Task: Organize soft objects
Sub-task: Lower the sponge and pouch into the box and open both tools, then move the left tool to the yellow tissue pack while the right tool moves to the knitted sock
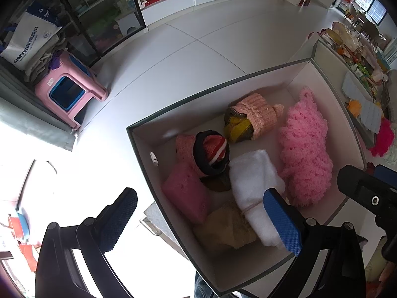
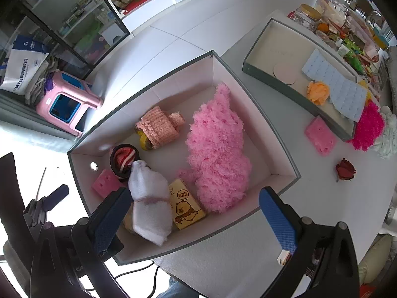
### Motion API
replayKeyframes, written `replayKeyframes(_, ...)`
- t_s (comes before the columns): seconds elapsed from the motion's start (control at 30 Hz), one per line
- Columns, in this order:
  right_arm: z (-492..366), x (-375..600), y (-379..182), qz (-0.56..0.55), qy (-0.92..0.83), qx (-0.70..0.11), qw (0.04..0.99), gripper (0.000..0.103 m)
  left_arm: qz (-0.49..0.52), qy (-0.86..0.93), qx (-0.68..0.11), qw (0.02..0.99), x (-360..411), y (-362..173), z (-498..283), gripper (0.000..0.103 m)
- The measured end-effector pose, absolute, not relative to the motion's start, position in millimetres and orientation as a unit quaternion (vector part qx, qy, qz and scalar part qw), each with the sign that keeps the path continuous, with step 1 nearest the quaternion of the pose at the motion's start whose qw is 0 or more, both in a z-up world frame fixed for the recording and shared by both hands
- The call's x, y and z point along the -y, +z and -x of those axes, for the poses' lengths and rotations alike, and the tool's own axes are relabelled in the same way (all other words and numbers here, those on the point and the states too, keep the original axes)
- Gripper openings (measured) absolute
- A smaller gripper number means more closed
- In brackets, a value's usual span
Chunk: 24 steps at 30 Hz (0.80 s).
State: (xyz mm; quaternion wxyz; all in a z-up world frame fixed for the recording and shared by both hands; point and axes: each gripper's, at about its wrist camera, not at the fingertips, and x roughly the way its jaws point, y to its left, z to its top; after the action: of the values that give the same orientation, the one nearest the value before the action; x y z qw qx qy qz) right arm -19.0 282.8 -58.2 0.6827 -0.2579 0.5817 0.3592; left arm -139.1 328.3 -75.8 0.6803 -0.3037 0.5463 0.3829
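Note:
A white-lined storage box [image 1: 139, 134] [image 2: 213, 59] holds a fluffy pink piece [image 1: 305, 146] [image 2: 218, 146], a knitted pink hat [image 1: 255, 114] [image 2: 158, 126], a striped red hat [image 1: 213, 149] [image 2: 124, 159], a white rolled cloth [image 1: 255, 186] [image 2: 148, 198], a pink sponge [image 1: 186, 193] [image 2: 104, 181] and a yellow tissue pack [image 2: 186, 206]. My left gripper [image 1: 201, 218] is open above the box's near left corner. My right gripper [image 2: 196, 213] is open above the box's near edge. Both are empty.
On the table right of the box lie a second pink sponge [image 2: 320, 136], a dried red rose [image 2: 345, 171], a magenta pompom [image 2: 367, 126] and a shallow lid tray [image 2: 258, 67] with an orange pompom [image 2: 317, 92] and a blue cloth. A pink stool [image 1: 67, 92] stands on the floor.

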Motion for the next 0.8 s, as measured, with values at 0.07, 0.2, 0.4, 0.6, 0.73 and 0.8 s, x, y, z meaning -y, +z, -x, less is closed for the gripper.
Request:
replayKeyframes(0.07,19.1,-281.4,-56.9,0.257,0.359,-0.582,0.683,0.103,0.302,0.383,-0.548,0.680,-328.0,-75.3,139.5,0.102)
replayKeyframes(0.2,20.1,-279.6,-55.7,0.256,0.358,-0.581,0.685,0.103,0.297,0.380,-0.551,0.681,-325.4,-74.1,139.0,0.102)
replayKeyframes(0.4,20.0,-276.2,-51.9,0.250,0.356,-0.582,0.687,0.103,0.291,0.379,-0.553,0.683,-321.7,-70.5,137.8,0.102)
replayKeyframes(0.6,19.8,-273.1,-47.7,0.244,0.356,-0.580,0.691,0.103,0.284,0.384,-0.554,0.682,-319.4,-65.7,136.8,0.102)
replayKeyframes(0.73,20.5,-269.5,-45.4,0.242,0.354,-0.579,0.694,0.103,0.279,0.383,-0.555,0.684,-316.0,-62.1,137.1,0.102)
replayKeyframes(0.8,21.1,-267.5,-45.0,0.238,0.353,-0.581,0.694,0.103,0.276,0.382,-0.556,0.685,-314.1,-60.7,137.5,0.102)
